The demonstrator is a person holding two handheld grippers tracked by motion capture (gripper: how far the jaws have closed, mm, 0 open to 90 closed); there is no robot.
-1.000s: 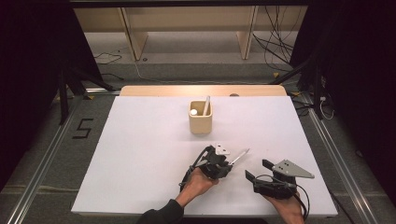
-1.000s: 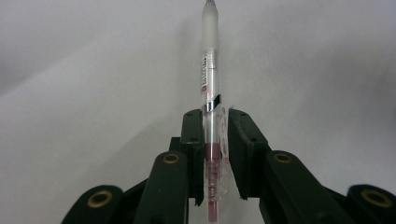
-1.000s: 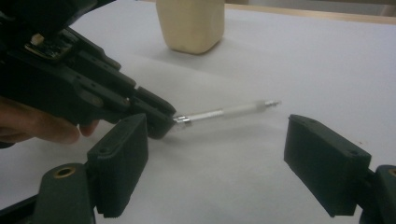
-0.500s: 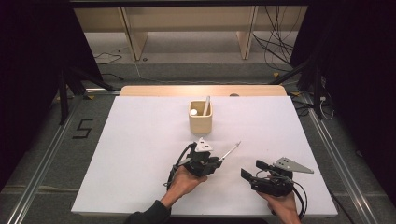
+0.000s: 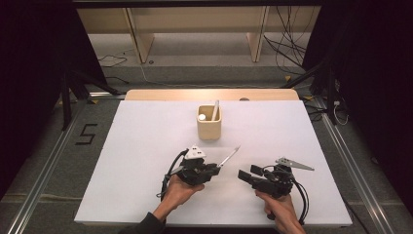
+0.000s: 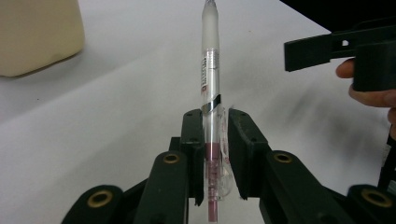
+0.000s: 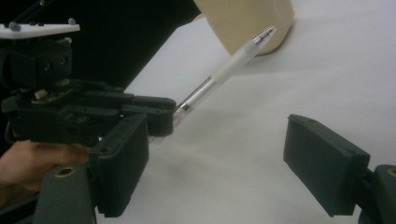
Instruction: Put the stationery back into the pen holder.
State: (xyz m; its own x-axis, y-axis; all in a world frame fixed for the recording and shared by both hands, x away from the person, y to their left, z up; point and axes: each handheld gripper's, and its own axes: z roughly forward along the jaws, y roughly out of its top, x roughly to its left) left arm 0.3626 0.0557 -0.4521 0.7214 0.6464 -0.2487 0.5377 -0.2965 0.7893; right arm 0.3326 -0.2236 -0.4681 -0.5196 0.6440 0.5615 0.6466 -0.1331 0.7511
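My left gripper (image 5: 215, 168) is shut on a clear pen (image 5: 230, 156) with a frosted grip, held near its back end. In the left gripper view the pen (image 6: 209, 65) runs straight out between the two black jaws of that gripper (image 6: 215, 117). Its tip points towards the beige cup (image 5: 209, 125), which holds another pen (image 5: 215, 110) and a white round thing. My right gripper (image 5: 247, 174) hovers just right of the left one, open with nothing between its jaws. The right gripper view looks past its open jaws (image 7: 219, 158) at the left gripper (image 7: 93, 112) and the pen (image 7: 229, 70).
The white table sheet (image 5: 122, 161) has free room to the left and right of the cup. A wooden strip (image 5: 170, 94) borders the far edge. The cup (image 6: 37, 32) stands at the upper left of the left gripper view.
My left gripper has carried the pen to the left, its tip still aimed up and to the right. The right gripper has shifted a little left after it.
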